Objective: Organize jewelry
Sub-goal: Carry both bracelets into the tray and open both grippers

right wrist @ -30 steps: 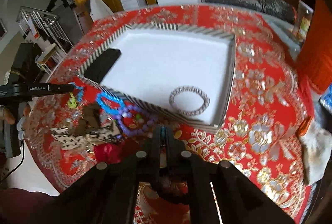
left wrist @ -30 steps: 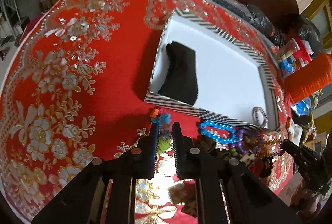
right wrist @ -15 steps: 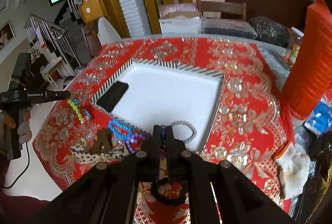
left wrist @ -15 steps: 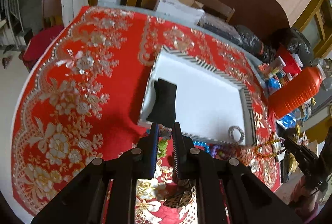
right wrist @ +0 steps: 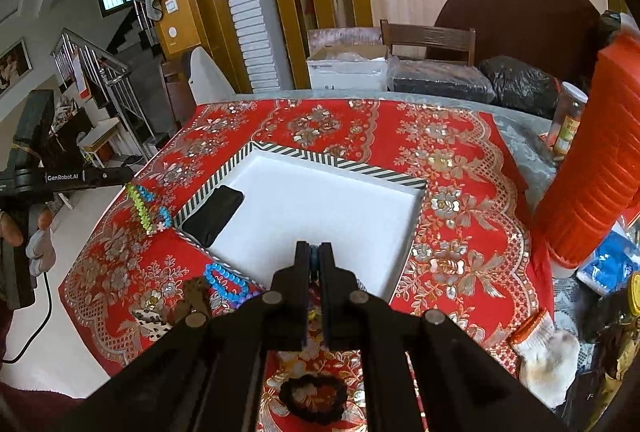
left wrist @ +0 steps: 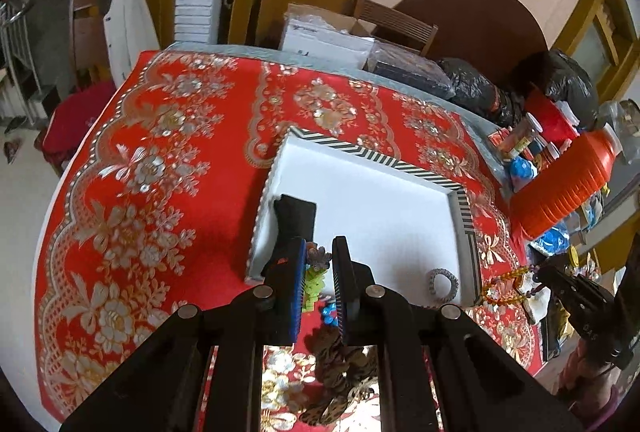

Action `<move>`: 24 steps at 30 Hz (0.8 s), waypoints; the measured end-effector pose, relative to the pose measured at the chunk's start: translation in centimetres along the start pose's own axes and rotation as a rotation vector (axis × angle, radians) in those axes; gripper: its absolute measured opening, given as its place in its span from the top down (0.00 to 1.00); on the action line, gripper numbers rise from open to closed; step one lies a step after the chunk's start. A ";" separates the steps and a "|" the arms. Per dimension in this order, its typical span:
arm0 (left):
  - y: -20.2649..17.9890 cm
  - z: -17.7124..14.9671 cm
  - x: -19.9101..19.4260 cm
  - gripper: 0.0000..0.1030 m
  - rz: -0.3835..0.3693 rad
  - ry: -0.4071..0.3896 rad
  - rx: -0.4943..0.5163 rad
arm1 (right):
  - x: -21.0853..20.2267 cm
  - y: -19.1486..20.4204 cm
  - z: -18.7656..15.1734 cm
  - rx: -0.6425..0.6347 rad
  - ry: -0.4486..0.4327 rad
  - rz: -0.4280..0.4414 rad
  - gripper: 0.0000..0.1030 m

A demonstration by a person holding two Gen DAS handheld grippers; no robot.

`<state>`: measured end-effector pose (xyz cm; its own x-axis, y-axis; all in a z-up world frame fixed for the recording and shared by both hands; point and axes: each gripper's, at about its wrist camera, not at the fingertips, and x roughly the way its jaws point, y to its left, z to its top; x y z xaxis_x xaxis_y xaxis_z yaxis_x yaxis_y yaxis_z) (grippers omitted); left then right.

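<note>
Beaded bracelet: a multicoloured beaded bracelet (left wrist: 316, 274), green, blue and grey, hangs between the fingers of the left gripper (left wrist: 319, 260), raised above the tray's near-left corner; in the right wrist view the strand (right wrist: 145, 209) dangles at 9 o'clock of the tray.
Left gripper: jaws closed onto the bracelet, a narrow gap between the pads where the beads sit.
Right gripper: the right gripper (right wrist: 314, 254) has its fingers pressed together on something small and dark blue; what it is cannot be told. In the left wrist view, at 3 o'clock, an amber bead strand (left wrist: 506, 286) hangs by its tip.
Tray: a white tray with a black-and-white striped rim (right wrist: 340, 162) sits mid-table.
Inside the tray: a black pouch (left wrist: 296, 218) lies against the left wall; a grey ring-shaped bracelet (left wrist: 443, 283) rests in the near-right corner.
Unsorted pile: at 6 to 7 o'clock of the tray, on the cloth, a blue beaded bracelet (right wrist: 226, 280), a brown piece (right wrist: 196, 296) and a leopard-print piece (right wrist: 150, 318) lie close together.
Near edge: a black scrunchie (right wrist: 314, 398) lies on the cloth under the right gripper.
Setting: a red tablecloth with gold flowers (left wrist: 140, 172); a ribbed orange container (right wrist: 596, 168) stands at 3 o'clock.
</note>
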<state>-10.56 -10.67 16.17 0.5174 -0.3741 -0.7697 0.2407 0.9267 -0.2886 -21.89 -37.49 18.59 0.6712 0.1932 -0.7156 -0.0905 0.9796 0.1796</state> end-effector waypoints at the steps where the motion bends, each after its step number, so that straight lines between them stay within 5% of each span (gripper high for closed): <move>1: -0.2 0.2 0.2 1.00 0.000 0.001 0.007 | 0.2 0.0 0.0 0.000 0.002 0.000 0.96; 24: -2.3 5.5 8.9 1.00 -0.001 0.082 0.110 | 8.2 -1.2 3.1 0.065 0.086 -0.020 0.96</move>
<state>-1.95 -16.34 13.09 0.4491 -0.3663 -0.8150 0.3315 0.9153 -0.2287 -14.01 -37.24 14.66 0.6068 0.1800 -0.7742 -0.0278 0.9782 0.2056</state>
